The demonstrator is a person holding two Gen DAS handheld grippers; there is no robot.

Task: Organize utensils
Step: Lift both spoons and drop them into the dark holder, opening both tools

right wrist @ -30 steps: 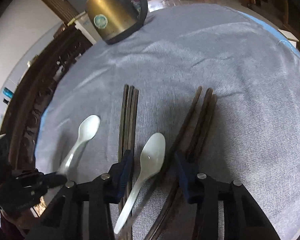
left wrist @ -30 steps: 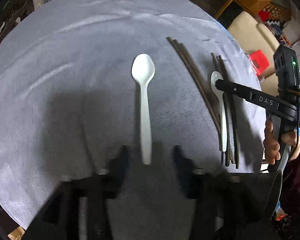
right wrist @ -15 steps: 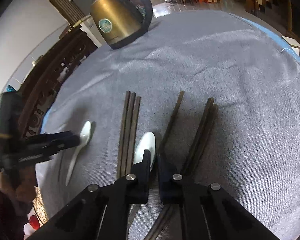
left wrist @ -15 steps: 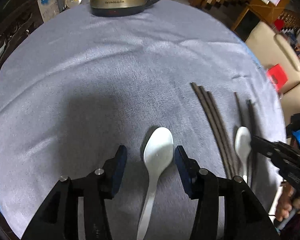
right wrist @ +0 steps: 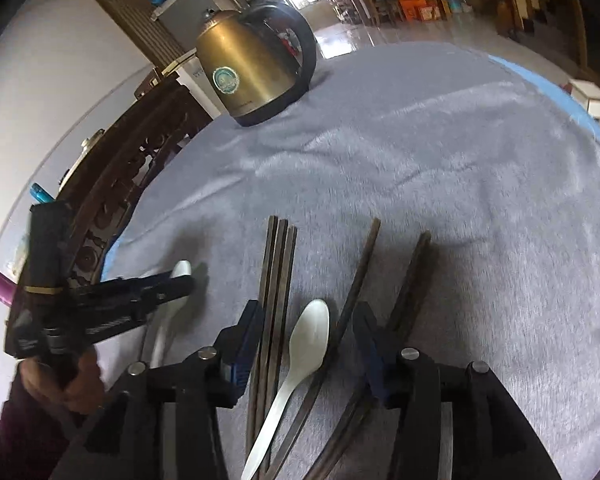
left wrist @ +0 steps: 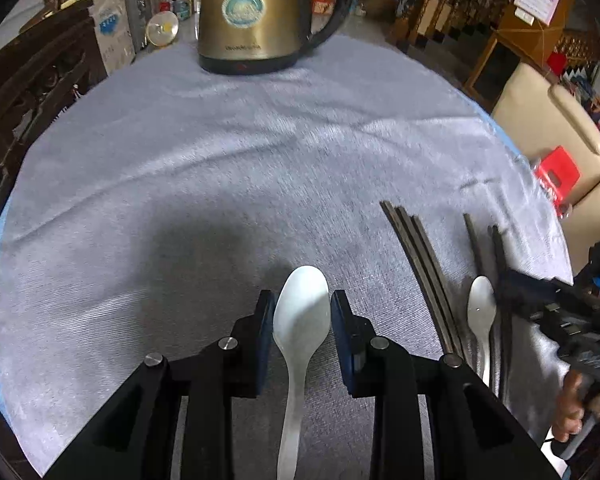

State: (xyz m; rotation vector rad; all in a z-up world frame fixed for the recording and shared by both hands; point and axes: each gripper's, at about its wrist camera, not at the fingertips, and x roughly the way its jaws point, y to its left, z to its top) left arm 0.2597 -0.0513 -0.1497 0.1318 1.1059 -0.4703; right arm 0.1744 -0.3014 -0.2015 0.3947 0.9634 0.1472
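A white spoon (left wrist: 300, 312) lies on the grey cloth (left wrist: 220, 160), its bowl between the fingers of my left gripper (left wrist: 302, 320). The jaws are closing and the pads stand close against the bowl's sides, with no clear squeeze. A second white spoon (right wrist: 312, 332) lies between the fingers of my right gripper (right wrist: 308, 320), whose jaws are opening, with nothing gripped. Three dark chopsticks (right wrist: 278, 280) run under its left finger; a single chopstick (right wrist: 364, 272) and a pair (right wrist: 414, 276) lie to the right. Across the table, the left gripper (right wrist: 182, 286) covers the first spoon (right wrist: 182, 270).
A gold kettle (left wrist: 256, 20) stands at the table's far edge. A cream sofa (left wrist: 548, 120) and a red stool (left wrist: 556, 176) are beyond the right edge. Dark carved wooden furniture (right wrist: 140, 160) lines the left side. A hand (right wrist: 76, 380) holds the left gripper.
My left gripper slid from the spoon's handle up to its bowl and narrowed. My right gripper pinched shut beside the second spoon, then opened; one chopstick moved apart from its neighbours.
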